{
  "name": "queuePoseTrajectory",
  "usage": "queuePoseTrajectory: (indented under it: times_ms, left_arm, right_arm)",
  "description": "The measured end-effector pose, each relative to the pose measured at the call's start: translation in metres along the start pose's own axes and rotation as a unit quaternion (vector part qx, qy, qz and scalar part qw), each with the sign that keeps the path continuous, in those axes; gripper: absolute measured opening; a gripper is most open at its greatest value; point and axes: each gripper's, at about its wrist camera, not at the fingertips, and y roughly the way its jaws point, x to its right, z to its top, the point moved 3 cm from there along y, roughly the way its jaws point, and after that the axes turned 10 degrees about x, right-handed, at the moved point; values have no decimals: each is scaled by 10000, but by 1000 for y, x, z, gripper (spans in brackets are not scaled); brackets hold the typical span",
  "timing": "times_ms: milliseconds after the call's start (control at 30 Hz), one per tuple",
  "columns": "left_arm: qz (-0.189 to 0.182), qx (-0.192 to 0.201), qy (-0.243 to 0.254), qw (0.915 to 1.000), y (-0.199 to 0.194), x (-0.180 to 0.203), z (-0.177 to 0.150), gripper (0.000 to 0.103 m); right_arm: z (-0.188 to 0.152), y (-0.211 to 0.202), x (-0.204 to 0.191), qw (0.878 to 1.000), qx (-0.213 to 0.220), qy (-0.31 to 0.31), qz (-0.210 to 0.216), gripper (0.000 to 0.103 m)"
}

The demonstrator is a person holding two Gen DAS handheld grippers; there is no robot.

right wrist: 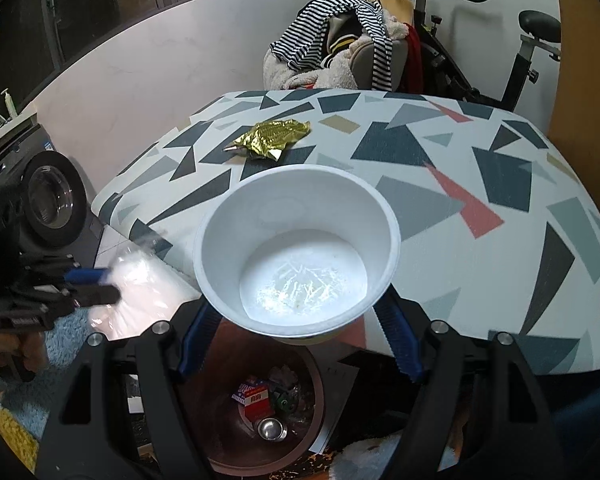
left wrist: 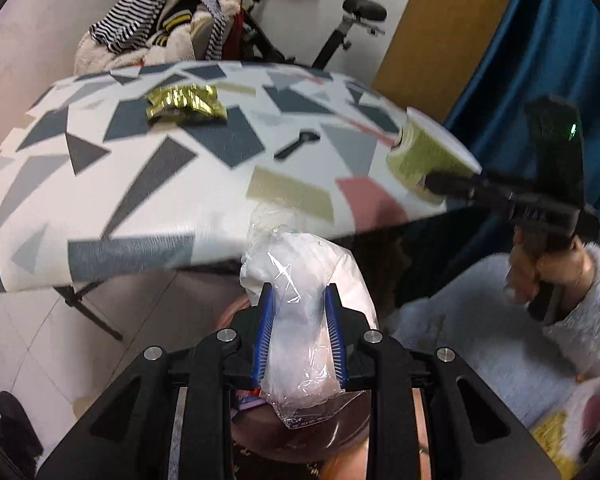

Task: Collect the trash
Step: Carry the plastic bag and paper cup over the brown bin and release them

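My left gripper (left wrist: 299, 296) is shut on a crumpled clear-and-white plastic bag (left wrist: 300, 280), held off the table's near edge above a brown bin (left wrist: 340, 424). My right gripper (right wrist: 296, 320) is shut on a white paper bowl (right wrist: 296, 256) with a green band outside (left wrist: 424, 156), empty inside, held above the same brown bin (right wrist: 228, 420), which holds a red carton and a can. A gold foil wrapper (right wrist: 272, 140) lies on the patterned table, also in the left wrist view (left wrist: 186, 104). A black plastic spoon (left wrist: 296, 145) lies on the table.
The folding table (right wrist: 480, 184) has a geometric cloth. A chair piled with clothes (right wrist: 340, 52) and an exercise bike (right wrist: 512, 40) stand behind it. A washing machine (right wrist: 48, 200) is at left. A blue curtain (left wrist: 540, 60) hangs at right.
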Motion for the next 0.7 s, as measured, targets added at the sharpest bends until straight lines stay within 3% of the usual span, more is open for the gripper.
queuePoseTrajectory:
  times_ms: [233, 300, 367, 433, 700]
  left_arm:
    - [36, -439, 141, 9989, 26, 5, -30, 26]
    - [3, -544, 221, 9983, 33, 8, -33, 34]
    - [8, -528, 320, 9981, 35, 10, -32, 54]
    - [22, -351, 370, 9987, 31, 10, -26, 65]
    - [249, 72, 574, 9980, 8, 1, -11, 90]
  right_arm:
    - [-8, 6, -1, 9999, -74, 67, 56, 74]
    - [-12, 8, 0, 9997, -138, 155, 103, 74]
    - [-13, 10, 0, 9995, -168, 236, 118, 74]
    - [-15, 10, -1, 9995, -188, 226, 110, 74]
    - [-42, 19, -16, 9988, -360, 248, 200, 74]
